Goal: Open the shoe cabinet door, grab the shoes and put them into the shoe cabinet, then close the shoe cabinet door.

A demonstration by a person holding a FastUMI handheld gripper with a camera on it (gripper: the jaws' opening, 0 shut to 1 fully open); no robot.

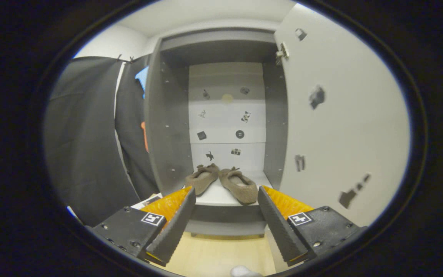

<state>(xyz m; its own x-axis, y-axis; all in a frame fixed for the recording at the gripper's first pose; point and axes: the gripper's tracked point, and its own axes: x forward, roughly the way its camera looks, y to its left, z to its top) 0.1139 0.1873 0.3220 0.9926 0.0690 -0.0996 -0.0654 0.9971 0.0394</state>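
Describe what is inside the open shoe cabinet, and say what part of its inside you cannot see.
Inside the shoe cabinet, a pair of brown shoes lies on the bottom shelf, toes toward the stickered back panel. The open gripper holds nothing. The door stands open. The shelf's front corners sit behind the fingers.

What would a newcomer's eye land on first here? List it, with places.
First, the pair of brown shoes on the bottom shelf of the open shoe cabinet, just beyond the fingers. Next, the wide white cabinet door, swung open beside the shoes, with small dark stickers on it. The gripper hangs open and empty in front.
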